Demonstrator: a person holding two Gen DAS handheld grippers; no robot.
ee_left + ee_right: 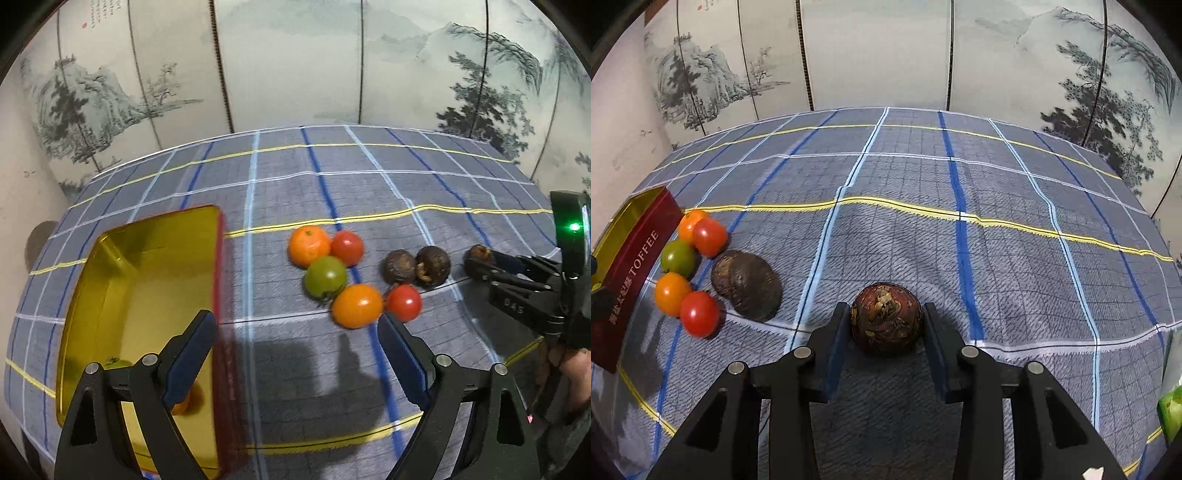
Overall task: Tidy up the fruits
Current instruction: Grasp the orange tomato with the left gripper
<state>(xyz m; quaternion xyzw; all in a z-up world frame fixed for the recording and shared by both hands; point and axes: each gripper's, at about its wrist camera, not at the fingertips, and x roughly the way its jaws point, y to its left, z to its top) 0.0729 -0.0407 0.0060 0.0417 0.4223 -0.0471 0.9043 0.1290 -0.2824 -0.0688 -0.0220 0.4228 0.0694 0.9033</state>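
The right gripper had its fingers closed against the two sides of a dark brown round fruit, which sat on the checked blue-grey cloth covering the worktop. In the left wrist view that same gripper reached in from the right edge with the brown fruit at its tip. The left gripper hung with its fingers spread wide and nothing between them, one finger over the open gold-lined tin and the other over bare cloth. The tin, red outside and lettered TOFFEE, stood at the left of the cloth; an orange fruit and something greenish lay inside it, both partly hidden by the finger. Near the tin a cluster of five small fruits lay on the cloth, some touching: a mandarin, a red tomato, a green tomato, an orange tomato and another red tomato. Just to the right of them two more dark brown fruits rested against each other. A painted folding screen stood behind the worktop.
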